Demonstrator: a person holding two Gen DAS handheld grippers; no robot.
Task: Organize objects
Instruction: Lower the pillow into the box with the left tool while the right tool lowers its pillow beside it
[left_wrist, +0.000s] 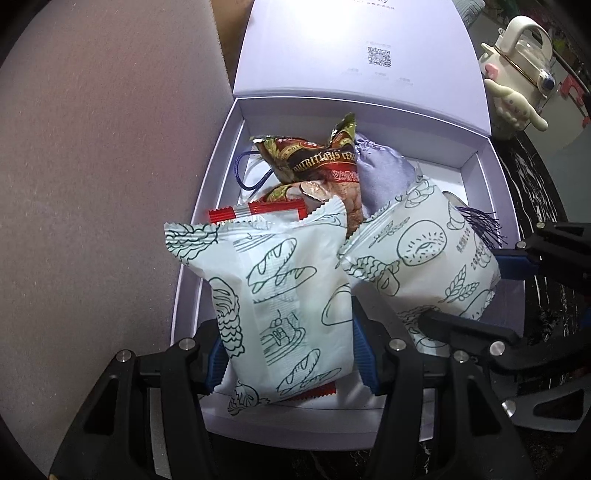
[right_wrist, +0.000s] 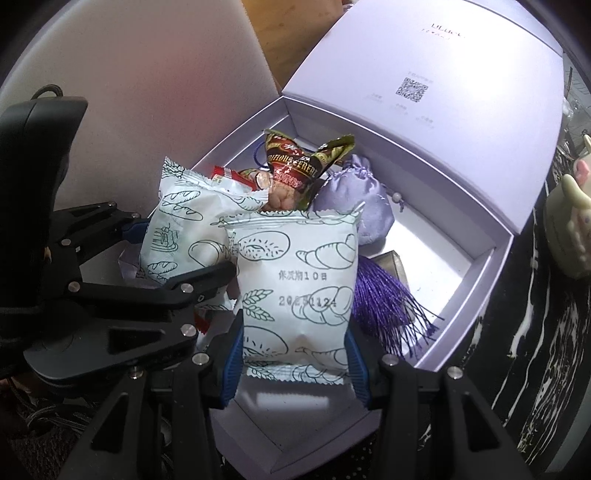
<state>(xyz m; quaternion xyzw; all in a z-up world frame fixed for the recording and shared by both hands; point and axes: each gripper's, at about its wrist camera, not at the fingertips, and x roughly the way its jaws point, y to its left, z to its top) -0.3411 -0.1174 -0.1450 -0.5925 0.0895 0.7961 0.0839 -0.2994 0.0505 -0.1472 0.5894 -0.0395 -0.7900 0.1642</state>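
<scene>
A: Dark marbled counter (right_wrist: 535, 332), white veining. An open lilac gift box (left_wrist: 476, 177) sits on it, lid (left_wrist: 354, 48) folded back; a cream kettle with a plush figure (left_wrist: 517, 85) stands beyond the far right corner. Pale grey-pink upholstery to the left.

B: Contents so far?

A: At the back of the box, a dark red-and-green cereal packet (left_wrist: 317, 155), a lilac satin pouch (right_wrist: 354, 199), a red-and-white sachet (left_wrist: 255, 212), a blue cord loop (left_wrist: 251, 173). A purple tassel (right_wrist: 384, 306) lies near the right wall. Those look settled.

B: And the grippers?

A: The left gripper (left_wrist: 288, 354) has its fingers clenched on a white bread packet (left_wrist: 280, 295), held upright over the near left part of the box. The right gripper (right_wrist: 295, 362) grips a second bread packet (right_wrist: 299, 288), the one stamped with a date, over the near middle. The two packets sit just beside each other, edges possibly touching; I cannot tell for sure.

B: Progress?

A: Well along, I judge. Both packets are inside the box outline but not yet let go. Left to do: lower, lay them down, release. Nothing loose shows on the counter in these views, so these may be the last items. The lid is not yet shut.
</scene>
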